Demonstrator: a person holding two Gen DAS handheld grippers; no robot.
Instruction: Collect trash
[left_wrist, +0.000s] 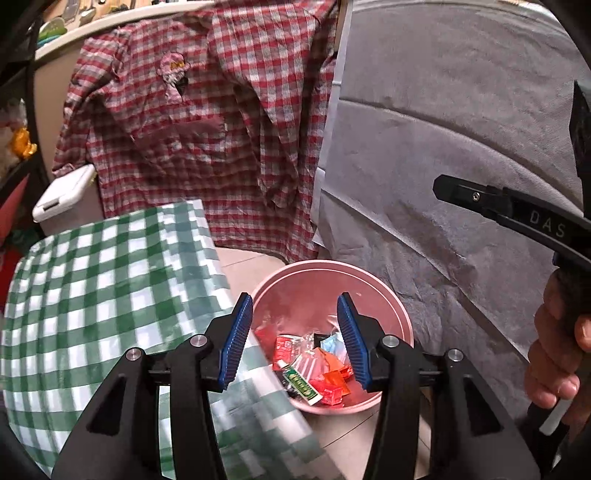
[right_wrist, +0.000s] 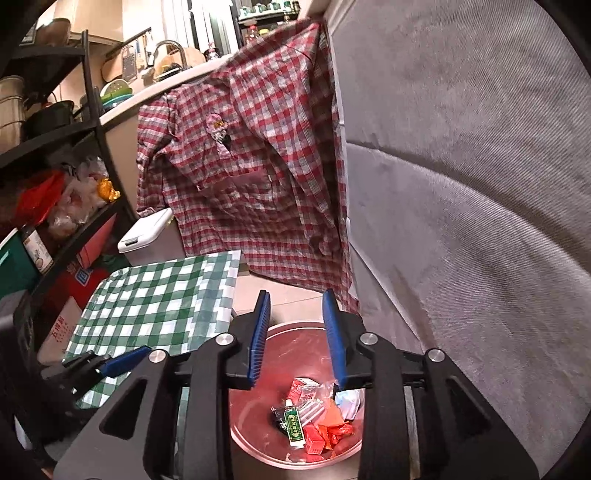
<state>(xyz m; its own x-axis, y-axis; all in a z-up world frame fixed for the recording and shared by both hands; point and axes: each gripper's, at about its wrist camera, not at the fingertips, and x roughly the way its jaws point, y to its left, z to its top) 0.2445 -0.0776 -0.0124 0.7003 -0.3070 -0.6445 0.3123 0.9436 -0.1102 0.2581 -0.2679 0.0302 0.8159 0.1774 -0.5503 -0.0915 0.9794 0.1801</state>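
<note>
A round pink plastic bin (left_wrist: 380, 291) on the pale tiled floor (left_wrist: 243, 262) holds red, orange and green wrappers (left_wrist: 314, 369). Both the left gripper (left_wrist: 295, 338) and the right gripper (right_wrist: 297, 338) hover above it, jaws spread wide and empty. A green-checked tablecloth (right_wrist: 155, 295) lies beside the bin; a red plaid shirt (right_wrist: 251, 166) hangs behind.

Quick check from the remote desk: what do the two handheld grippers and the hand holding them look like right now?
Both match: the left gripper and right gripper have black angular plastic linkage arms with triangular cut-outs, silver round pivot bolts, and blue ribbed pads on the fingers. In the left view, the right gripper's black side bears pale letters "DAS". The right hand gripping it is bare; no sleeve or cables are visible.
</note>
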